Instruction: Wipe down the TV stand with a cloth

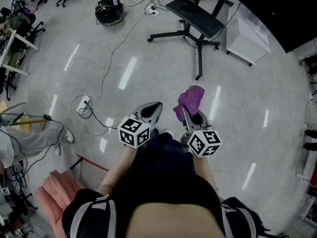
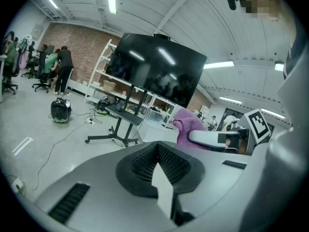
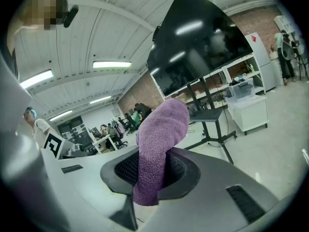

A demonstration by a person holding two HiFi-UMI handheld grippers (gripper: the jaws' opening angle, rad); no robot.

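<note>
- Nearest the head camera, the person's dark-clad torso fills the lower edge, and both grippers project forward from it above the floor.
- Right gripper [image 3: 150,170]: jaws are closed on the purple cloth [image 3: 161,129]. One end stands bunched above the pads and a short end hangs below.
- Left gripper [image 2: 159,166]: jaws are closed together with nothing between them.
- TV stand [image 1: 195,15]: well ahead of both grippers. It has a black shelf on a post over splayed legs, with the dark screen [image 2: 154,69] mounted above.
- Step in hand, as judged: approach. No wiping has begun.
- Procedure: step in clear of the legs and lay the free end of the cloth broadside on the shelf. Wipe in overlapping passes; the bunched grip offers little wiping face.
- Floor [image 1: 148,78]: glossy grey, reflecting the ceiling lights. A white cable [image 1: 116,43] runs to a power strip [image 1: 85,103] left of the path, a likely trip hazard.
- Room: a white cabinet [image 1: 247,36] sits just beside the stand. A brick wall [image 2: 82,47] and open shelving lie behind, with people at distant desks.
</note>
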